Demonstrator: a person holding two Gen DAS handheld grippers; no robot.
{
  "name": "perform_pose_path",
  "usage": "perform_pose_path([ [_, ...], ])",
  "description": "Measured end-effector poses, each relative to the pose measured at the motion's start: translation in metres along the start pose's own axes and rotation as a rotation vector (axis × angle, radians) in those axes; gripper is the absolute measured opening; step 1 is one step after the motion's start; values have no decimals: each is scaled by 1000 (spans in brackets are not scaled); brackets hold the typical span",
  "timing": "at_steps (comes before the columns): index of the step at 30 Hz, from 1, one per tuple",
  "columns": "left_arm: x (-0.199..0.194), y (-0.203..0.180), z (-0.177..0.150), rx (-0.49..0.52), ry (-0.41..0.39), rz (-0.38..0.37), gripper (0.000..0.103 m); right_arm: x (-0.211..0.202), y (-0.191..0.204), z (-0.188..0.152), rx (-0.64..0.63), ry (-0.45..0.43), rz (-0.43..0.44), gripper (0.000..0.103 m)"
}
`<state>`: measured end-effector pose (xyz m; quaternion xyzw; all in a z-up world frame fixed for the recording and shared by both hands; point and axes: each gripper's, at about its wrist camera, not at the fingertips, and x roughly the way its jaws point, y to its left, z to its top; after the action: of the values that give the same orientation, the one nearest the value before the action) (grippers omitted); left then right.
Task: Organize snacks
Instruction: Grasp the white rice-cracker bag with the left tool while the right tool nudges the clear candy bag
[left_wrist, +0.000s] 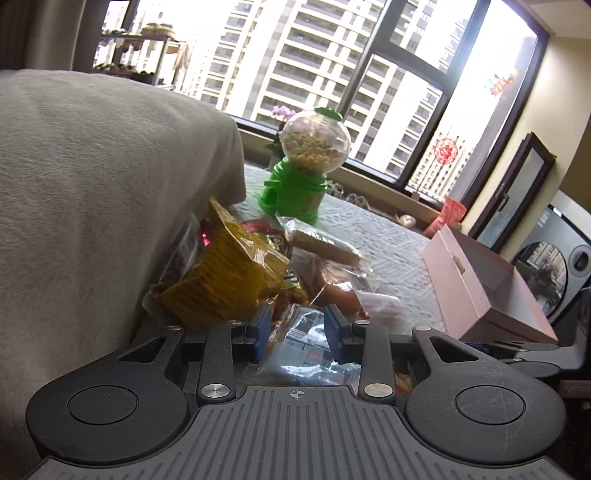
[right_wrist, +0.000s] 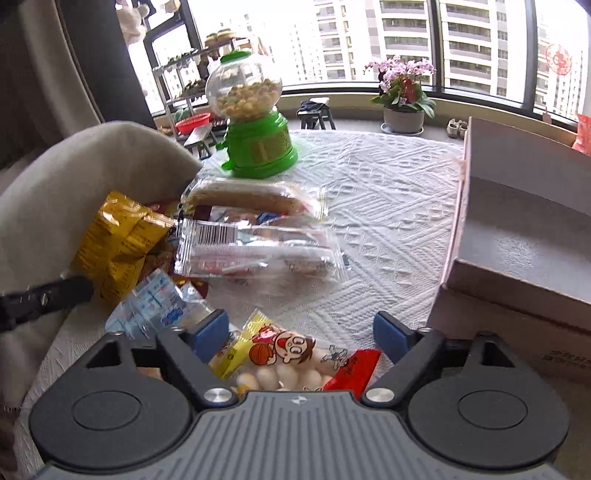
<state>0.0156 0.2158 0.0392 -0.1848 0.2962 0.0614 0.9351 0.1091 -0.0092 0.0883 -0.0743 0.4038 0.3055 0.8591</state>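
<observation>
A pile of snack packets lies on the white table beside a grey chair back. A yellow bag (left_wrist: 229, 277) (right_wrist: 118, 240) leans against the chair. Clear-wrapped bread (left_wrist: 325, 245) (right_wrist: 255, 201) lies behind it. My left gripper (left_wrist: 297, 334) is open, its blue pads either side of a clear blue-printed packet (left_wrist: 306, 347), also in the right wrist view (right_wrist: 155, 308). My right gripper (right_wrist: 301, 334) is open wide around a cartoon-printed candy packet (right_wrist: 291, 356). A clear barcoded packet (right_wrist: 255, 247) lies ahead of it.
A green gumball dispenser (left_wrist: 299, 173) (right_wrist: 255, 122) stands at the back of the table. An open pink box (left_wrist: 484, 284) (right_wrist: 524, 236) sits on the right. The grey chair back (left_wrist: 92, 192) stands on the left. Windows are behind.
</observation>
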Motion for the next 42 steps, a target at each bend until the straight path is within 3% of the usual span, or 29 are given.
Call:
perform_pose_path([
  [2, 9, -3, -3, 14, 17, 28, 36, -12, 2, -8, -37, 12, 7, 79],
  [4, 14, -6, -10, 33, 25, 8, 35, -26, 2, -21, -86, 27, 0, 78],
  [8, 4, -14, -29, 90, 36, -83, 35, -50, -4, -53, -178, 53, -74, 78],
  [12, -16, -27, -45, 145, 93, -179, 35, -73, -5, -62, -243, -16, -93, 79],
  [14, -29, -27, -48, 142, 117, -149, 36, -83, 3, -57, -271, -57, -48, 84],
  [16, -43, -24, -51, 139, 123, -58, 36, -84, 16, -49, -277, -81, 6, 87],
  [19, -65, -8, -50, 105, 110, 59, 35, -70, 35, -36, -241, -50, 107, 87],
  [21, -77, 5, -48, 38, 104, 71, 35, -57, 46, -28, -205, -9, 180, 87],
  [25, -84, 18, -50, -57, 122, 36, 35, -22, 64, -18, -123, 77, 233, 87],
  [26, -83, 17, -52, -64, 134, 23, 35, -16, 67, -16, -120, 100, 226, 86],
  [28, -80, 12, -56, -71, 158, -18, 35, -14, 71, -17, -156, 120, 175, 62],
  [29, -78, 8, -59, -72, 170, -48, 35, -18, 69, -17, -168, 122, 165, 61],
  [32, -72, -14, -65, -40, 185, -101, 35, -40, 40, -21, -139, 89, 94, 60],
  [37, -63, -76, -72, 134, 159, -116, 35, -67, -16, -40, -127, 14, -156, 60],
  [42, -50, -140, -96, 425, 150, -40, 39, -83, -61, -64, -25, 1, -192, 76],
])
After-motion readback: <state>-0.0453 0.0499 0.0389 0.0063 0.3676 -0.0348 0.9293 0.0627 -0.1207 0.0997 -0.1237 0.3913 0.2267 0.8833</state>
